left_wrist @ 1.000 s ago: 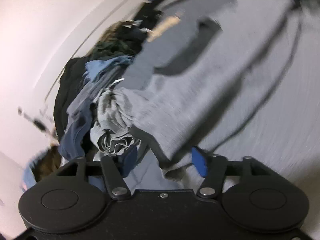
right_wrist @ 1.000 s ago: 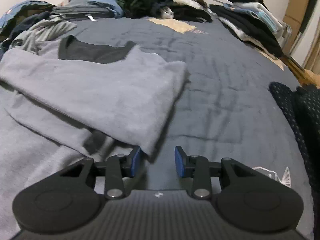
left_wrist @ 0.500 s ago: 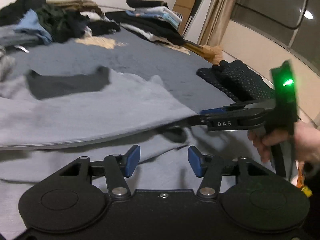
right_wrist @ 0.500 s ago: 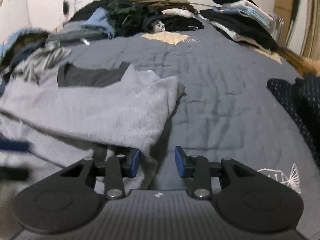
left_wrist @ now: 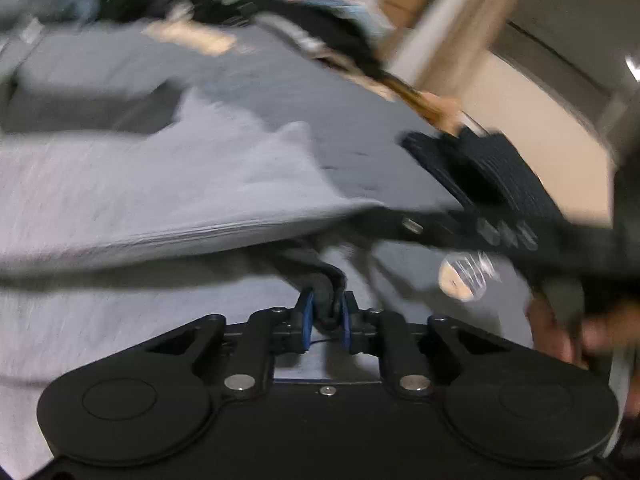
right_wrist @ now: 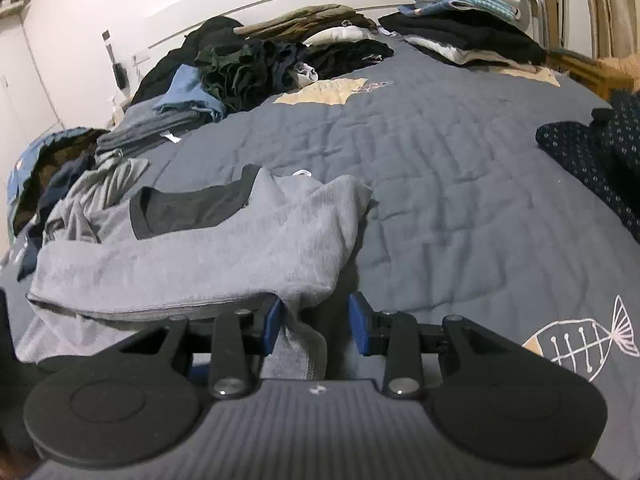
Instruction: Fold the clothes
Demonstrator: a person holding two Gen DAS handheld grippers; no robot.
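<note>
pinching a dark bunched edge of the grey knit sweatshirt with a black neckband point(left_wrist: 168, 184), the left gripper point(left_wrist: 325, 317) has its 2 blue pads closed tight on the cloth. the sweatshirt lies part-folded on the blue-grey quilted bedspread point(right_wrist: 460, 184), toward its left side. the right gripper point(right_wrist: 316, 322) is parted wide, its left pad touching the sweatshirt's lower fold, a hem hanging between the pads. a heap of dark mixed clothes point(right_wrist: 248, 64) sits at the bedspread's far edge, and a navy dotted garment point(right_wrist: 592, 152) at its right edge.
</note>
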